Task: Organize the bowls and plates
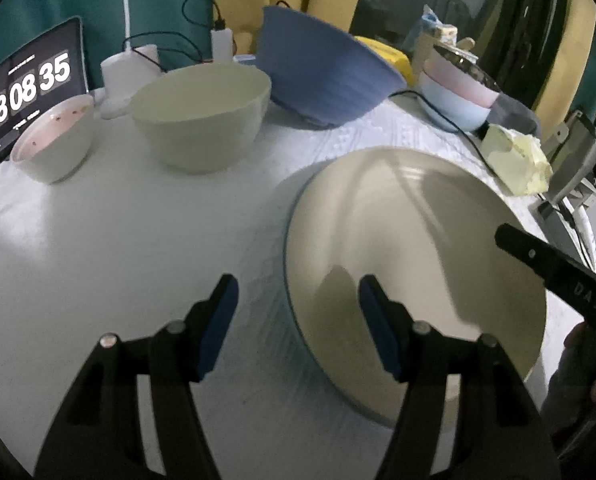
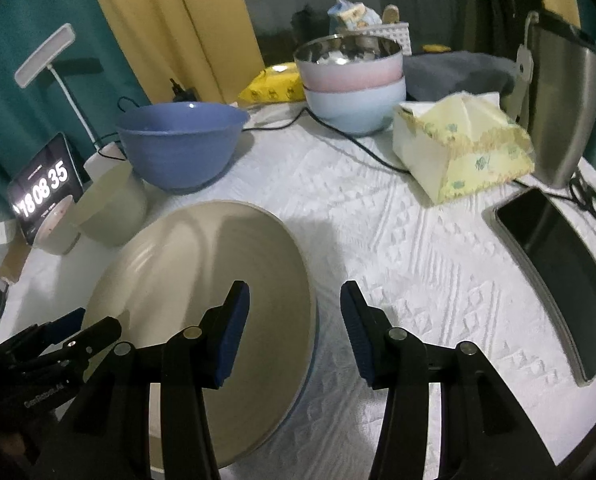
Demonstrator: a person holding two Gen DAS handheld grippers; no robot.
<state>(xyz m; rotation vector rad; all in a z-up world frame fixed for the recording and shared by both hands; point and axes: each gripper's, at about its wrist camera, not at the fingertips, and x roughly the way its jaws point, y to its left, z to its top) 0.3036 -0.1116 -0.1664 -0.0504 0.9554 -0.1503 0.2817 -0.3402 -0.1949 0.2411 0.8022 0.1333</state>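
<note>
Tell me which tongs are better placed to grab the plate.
Probably either: both tongs, left and right, are open and straddle opposite edges of the plate. Neither has a clear advantage.

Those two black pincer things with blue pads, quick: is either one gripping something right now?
Left gripper: open, holding nothing, straddling the near rim of the large cream round plate.
Right gripper: open, holding nothing, at the same plate's other edge.

The dark tablet screen [image 1: 29, 88] [image 2: 45, 188] displays white digits 18 08 35. The black left gripper [image 2: 57, 336] body bears "GenRobot.AI".
</note>
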